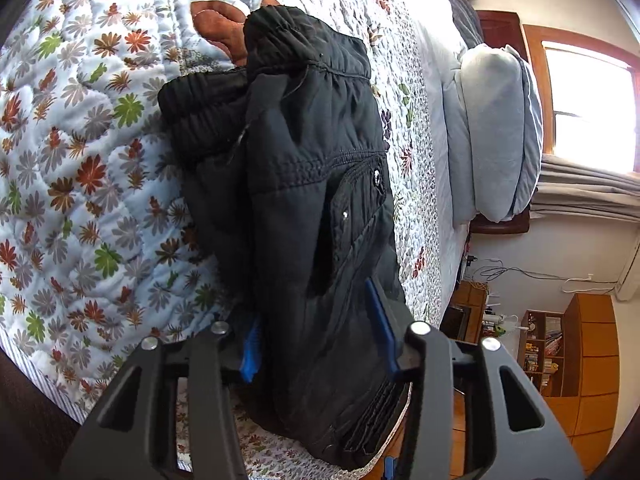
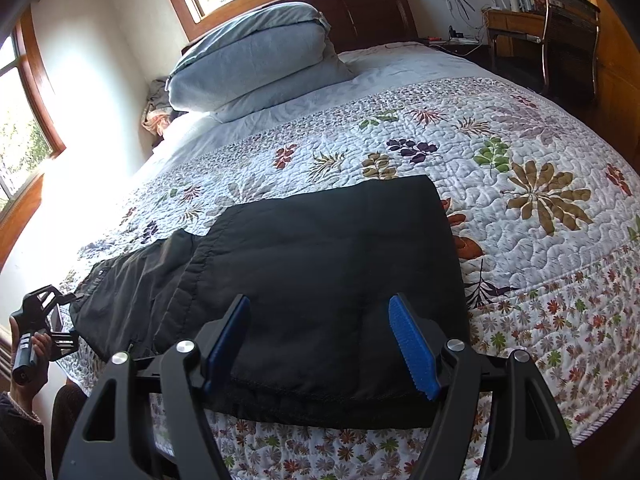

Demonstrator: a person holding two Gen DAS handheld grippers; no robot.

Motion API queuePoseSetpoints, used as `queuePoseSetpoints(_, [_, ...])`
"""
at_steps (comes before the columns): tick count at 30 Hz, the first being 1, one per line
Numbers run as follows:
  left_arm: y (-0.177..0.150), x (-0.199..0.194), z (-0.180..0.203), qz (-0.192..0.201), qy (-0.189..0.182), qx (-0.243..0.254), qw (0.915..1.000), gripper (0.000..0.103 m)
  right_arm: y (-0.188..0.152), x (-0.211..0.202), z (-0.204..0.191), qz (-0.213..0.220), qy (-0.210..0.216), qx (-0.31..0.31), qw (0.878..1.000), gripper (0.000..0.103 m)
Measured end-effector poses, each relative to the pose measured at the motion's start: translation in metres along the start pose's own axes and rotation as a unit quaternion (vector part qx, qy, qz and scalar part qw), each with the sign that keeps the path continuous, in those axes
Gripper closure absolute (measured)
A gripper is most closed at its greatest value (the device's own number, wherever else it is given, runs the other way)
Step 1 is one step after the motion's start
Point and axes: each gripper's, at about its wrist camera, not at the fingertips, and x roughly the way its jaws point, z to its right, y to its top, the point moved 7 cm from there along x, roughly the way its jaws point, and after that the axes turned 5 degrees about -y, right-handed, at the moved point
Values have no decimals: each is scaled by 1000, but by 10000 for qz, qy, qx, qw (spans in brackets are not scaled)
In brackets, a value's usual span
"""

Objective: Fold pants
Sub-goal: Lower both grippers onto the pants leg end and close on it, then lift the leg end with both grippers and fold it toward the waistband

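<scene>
Pants [image 2: 320, 280], black, folded, flat on floral quilt [image 2: 520, 220]

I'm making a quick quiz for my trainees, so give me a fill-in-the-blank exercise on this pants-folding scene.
1. The black pants lie on a quilt printed with ____.
2. The jaws of the left gripper are closed on the ____.
3. The jaws of the right gripper stand ____ over the pants.
4. The folded blue bedding is stacked near the bed's ____.

Missing words: flowers; pants; open; headboard
</scene>
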Motion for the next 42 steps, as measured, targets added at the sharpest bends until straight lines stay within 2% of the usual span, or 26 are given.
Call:
queuePoseSetpoints(1, [0, 2, 0, -30, 18, 26, 10000, 78, 2, 0, 5, 6, 25, 105, 9999, 30])
queuePoseSetpoints(4, [-1, 2, -8, -50, -33, -1, 10000, 80, 9, 0, 24, -62, 95, 512, 9986, 19])
queuePoseSetpoints(7, [-1, 2, -11, -36, -65, -46, 10000, 81, 18, 2, 47, -120, 413, 1087, 9931, 18])
queuePoseSetpoints(10, [-2, 1, -12, -9, -56, -14, 10000, 81, 22, 14, 74, -354, 869, 1752, 9801, 17])
queuePoseSetpoints(13, [-3, -2, -17, 1, -47, 23, 10000, 81, 17, 31, 93, -700, 1101, 2159, 9676, 17])
queuePoseSetpoints(19, [-4, -2, -16, 2, -36, 6, 10000, 81, 0, 61, 102, -1276, 1206, 1956, 9648, 17])
queuePoseSetpoints(26, [-5, -1, -20, 16, -1, 2, 10000, 80, -16, 78, 85, -1601, 1739, 1655, 9575, 16])
queuePoseSetpoints(27, [-4, 0, -21, 18, 3, 2, 10000, 80, -17, 79, 83, -1588, 1684, 1613, 9594, 18])
queuePoseSetpoints(28, [-4, 0, -21, 23, 9, 6, 10000, 80, -17, 81, 82, -1572, 1650, 1567, 9610, 26])
queuePoseSetpoints(29, [-5, 0, -21, 30, 12, 6, 10000, 80, -17, 82, 81, -1563, 1621, 1498, 9627, 30])
queuePoseSetpoints(34, [-7, 4, -22, 45, 37, -37, 10000, 76, -3, 81, 75, -1419, 1587, 1120, 9706, 67])
queuePoseSetpoints(37, [-8, 7, -22, 47, 42, -68, 10000, 69, 14, 81, 68, -1325, 1512, 858, 9758, 76])
queuePoseSetpoints(41, [-9, 13, -21, 100, 25, -82, 9999, 59, 28, 91, 60, -1311, 1280, 590, 9813, 77])
queuePoseSetpoints(42, [-9, 14, -20, 128, 13, -92, 9999, 52, 29, 92, 61, -1323, 1252, 572, 9816, 77])
